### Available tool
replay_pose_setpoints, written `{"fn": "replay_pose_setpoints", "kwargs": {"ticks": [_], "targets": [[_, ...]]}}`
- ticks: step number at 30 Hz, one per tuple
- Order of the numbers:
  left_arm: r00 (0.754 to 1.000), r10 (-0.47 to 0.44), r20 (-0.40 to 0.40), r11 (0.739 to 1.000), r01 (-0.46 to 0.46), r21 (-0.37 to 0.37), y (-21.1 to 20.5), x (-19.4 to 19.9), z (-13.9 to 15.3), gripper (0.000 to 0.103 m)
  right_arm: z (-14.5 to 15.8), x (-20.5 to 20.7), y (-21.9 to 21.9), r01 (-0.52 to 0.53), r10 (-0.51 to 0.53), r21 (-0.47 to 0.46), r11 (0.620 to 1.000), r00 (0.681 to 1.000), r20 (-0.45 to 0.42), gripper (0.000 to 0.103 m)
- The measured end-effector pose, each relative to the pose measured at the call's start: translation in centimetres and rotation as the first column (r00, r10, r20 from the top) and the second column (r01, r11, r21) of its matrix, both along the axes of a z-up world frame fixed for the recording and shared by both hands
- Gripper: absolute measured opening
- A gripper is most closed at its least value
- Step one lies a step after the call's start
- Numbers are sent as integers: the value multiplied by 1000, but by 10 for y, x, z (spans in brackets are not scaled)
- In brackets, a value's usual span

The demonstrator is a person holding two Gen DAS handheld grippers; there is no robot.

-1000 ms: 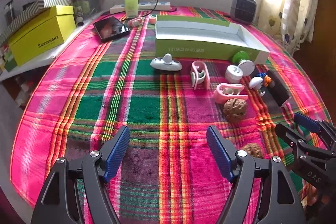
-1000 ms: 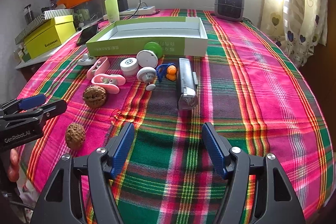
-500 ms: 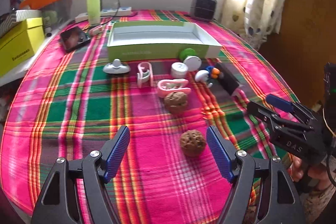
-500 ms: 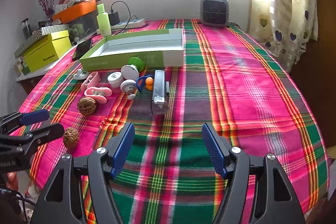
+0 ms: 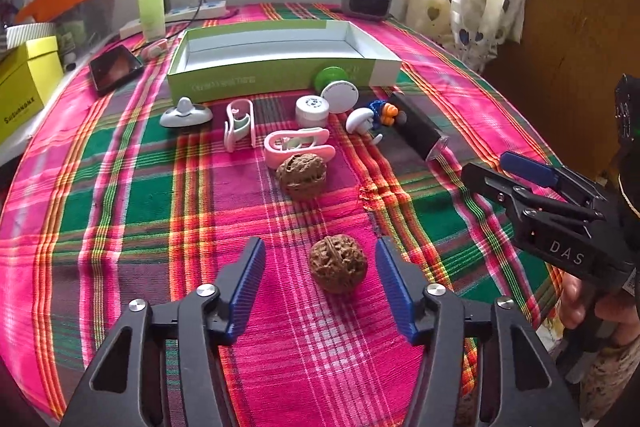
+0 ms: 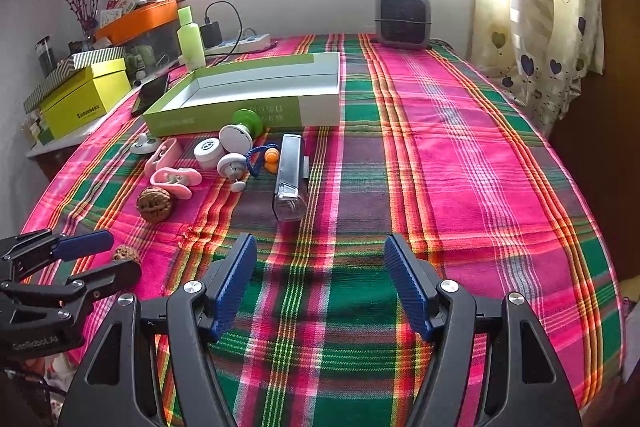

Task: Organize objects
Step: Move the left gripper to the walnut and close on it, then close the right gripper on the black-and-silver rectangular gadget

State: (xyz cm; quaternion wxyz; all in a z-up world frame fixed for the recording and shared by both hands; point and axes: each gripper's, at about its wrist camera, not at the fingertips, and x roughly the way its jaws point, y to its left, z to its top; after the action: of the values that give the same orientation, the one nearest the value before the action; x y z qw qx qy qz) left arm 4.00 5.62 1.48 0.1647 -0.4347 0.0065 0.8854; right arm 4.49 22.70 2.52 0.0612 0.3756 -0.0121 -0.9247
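Note:
An open green and white box (image 5: pixel 280 67) stands on the plaid tablecloth, also in the right wrist view (image 6: pixel 248 99). Small items lie in front of it: a far walnut (image 5: pixel 301 175), two pink clips (image 5: pixel 298 147), white round caps (image 5: pixel 312 109), a black and clear cylinder (image 6: pixel 290 179). My left gripper (image 5: pixel 320 267) is open, its blue pads on either side of a near walnut (image 5: pixel 338 263), not touching it. My right gripper (image 6: pixel 320 267) is open and empty above the cloth; it also shows in the left wrist view (image 5: pixel 508 171).
A phone (image 5: pixel 114 67), a green bottle (image 5: pixel 151 3), a power strip and a yellow box (image 6: pixel 86 99) line the left and back edge. A small grey heater (image 6: pixel 402 17) stands at the back. Curtains hang at the right.
My left gripper has swung right and come forward until the near walnut sits between its open pads. My right gripper has pulled back a little from the items.

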Motion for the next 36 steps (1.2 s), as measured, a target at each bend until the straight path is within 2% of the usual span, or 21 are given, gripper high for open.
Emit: {"fn": "replay_pose_setpoints", "kwargs": {"ticks": [7, 21, 28, 31, 36], "targets": [[1000, -2, 14, 1000, 2, 3, -1, -4, -4, 29, -1, -6, -3, -7, 7, 0, 1000, 1000, 10, 67], [999, 48, -1, 999, -48, 11, -16, -20, -5, 28, 3, -32, -14, -56, 57, -7, 998, 998, 7, 67], [997, 74, -5, 997, -74, 12, -24, -31, -6, 28, -3, -49, -13, -53, 54, -7, 999, 998, 41, 53], [997, 78, -5, 997, -78, 12, -25, -34, -7, 28, -5, -53, -16, -60, 60, 2, 998, 997, 46, 51], [997, 79, -4, 997, -79, 11, -27, -37, -6, 28, -9, -60, -16, -69, 70, -13, 998, 994, 86, 39]]}}
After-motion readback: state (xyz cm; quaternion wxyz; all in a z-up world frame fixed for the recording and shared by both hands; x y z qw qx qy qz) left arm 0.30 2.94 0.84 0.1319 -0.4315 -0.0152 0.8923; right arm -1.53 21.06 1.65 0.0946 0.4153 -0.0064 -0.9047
